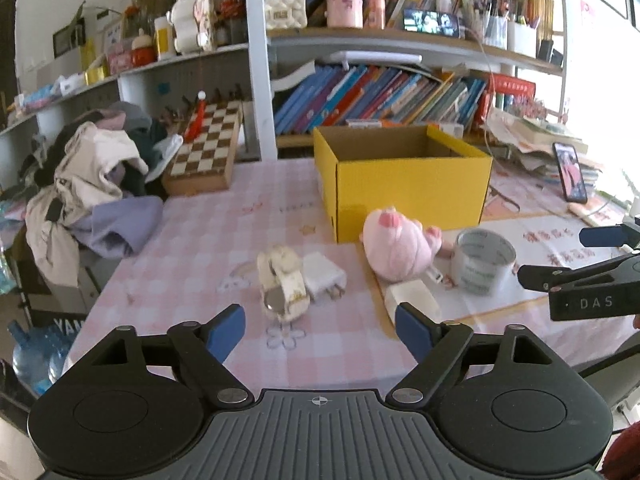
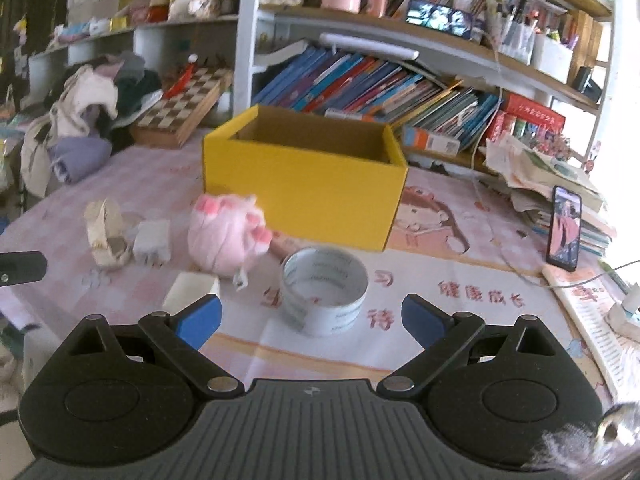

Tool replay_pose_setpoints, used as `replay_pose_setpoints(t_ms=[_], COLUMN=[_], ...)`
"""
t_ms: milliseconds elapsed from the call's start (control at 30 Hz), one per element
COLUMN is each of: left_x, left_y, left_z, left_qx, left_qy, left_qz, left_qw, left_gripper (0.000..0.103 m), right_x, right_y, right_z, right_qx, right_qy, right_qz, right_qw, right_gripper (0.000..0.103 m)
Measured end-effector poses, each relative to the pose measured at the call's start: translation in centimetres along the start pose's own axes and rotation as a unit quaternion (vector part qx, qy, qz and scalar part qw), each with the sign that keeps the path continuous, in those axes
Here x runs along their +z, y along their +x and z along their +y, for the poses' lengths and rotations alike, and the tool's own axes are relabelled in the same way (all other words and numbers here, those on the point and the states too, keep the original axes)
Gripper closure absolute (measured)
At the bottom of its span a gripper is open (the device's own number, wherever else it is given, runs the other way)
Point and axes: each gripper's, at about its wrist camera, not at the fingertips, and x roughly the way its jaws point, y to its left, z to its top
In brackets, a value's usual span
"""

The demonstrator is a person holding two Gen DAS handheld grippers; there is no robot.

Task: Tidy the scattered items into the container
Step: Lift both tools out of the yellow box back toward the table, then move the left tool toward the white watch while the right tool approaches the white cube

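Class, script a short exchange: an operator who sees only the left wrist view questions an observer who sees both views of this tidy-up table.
Operator: I see the right tongs only side-on at my edge. How do they stand to the tape roll?
Observer: They're open, the roll centred in front of their gap, pads touching nothing.
Operator: My view washes out past the phone. Anything there?
Observer: A small white item on a cable lies on an open booklet.
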Motion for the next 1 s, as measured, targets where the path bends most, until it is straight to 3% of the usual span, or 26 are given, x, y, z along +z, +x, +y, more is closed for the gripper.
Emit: replay_pose_setpoints(t_ms=[233,1000], left_x=[-0.6,-1.9], left_y=[0.0,0.1], left_z=[-0.5,-0.4], left_qx=[-0.002,0.023], left_qy=[0.006,0.025], left_qz=[0.006,0.013], left_qw=[1.0000,0.9993], left_gripper=[0.014,0.014], right_x=[-0.4,-1.8], right_y=[-0.1,0.6], right_z=[1.1,1.4], right_qx=[0.011,0.015], right_qy=[-0.026,-0.022], right_qz=[0.007,0.018], right_qw=[1.000,0.999], right_gripper=[0.006,0.005])
